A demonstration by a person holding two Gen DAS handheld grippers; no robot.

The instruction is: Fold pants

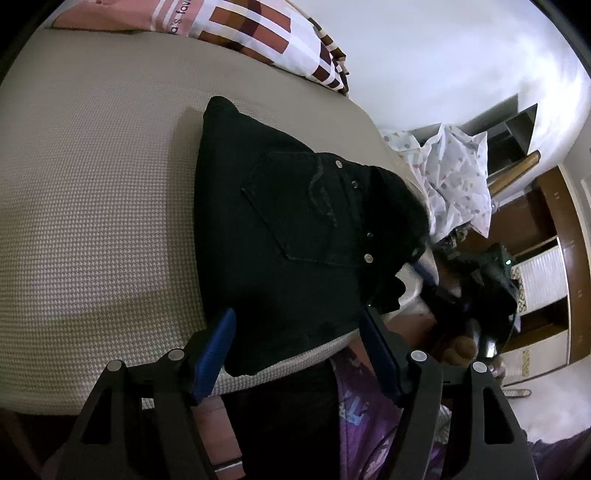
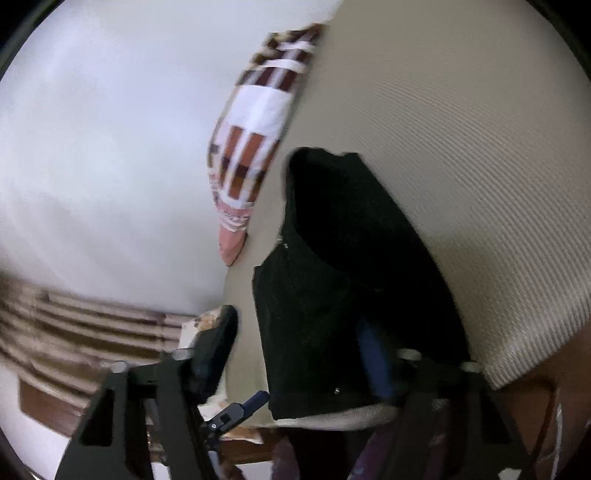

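Black denim pants (image 1: 295, 236) lie folded on waffle-weave bedspread (image 1: 92, 206); both grippers' fingers (image 1: 216, 350) gape empty.

surface: beige woven-textured bed (image 1: 92, 192) | on it: folded black denim pants (image 1: 288, 236) | beyond pants: brown-and-white checked pillow (image 1: 258, 33)

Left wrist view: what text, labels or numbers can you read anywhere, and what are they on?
"a's fav", cut off at both ends: on the patterned pillow at the head of the bed.
Purple fabric at the bottom: pale print, unreadable.
Black pants: no readable label, only pocket stitching and rivets.
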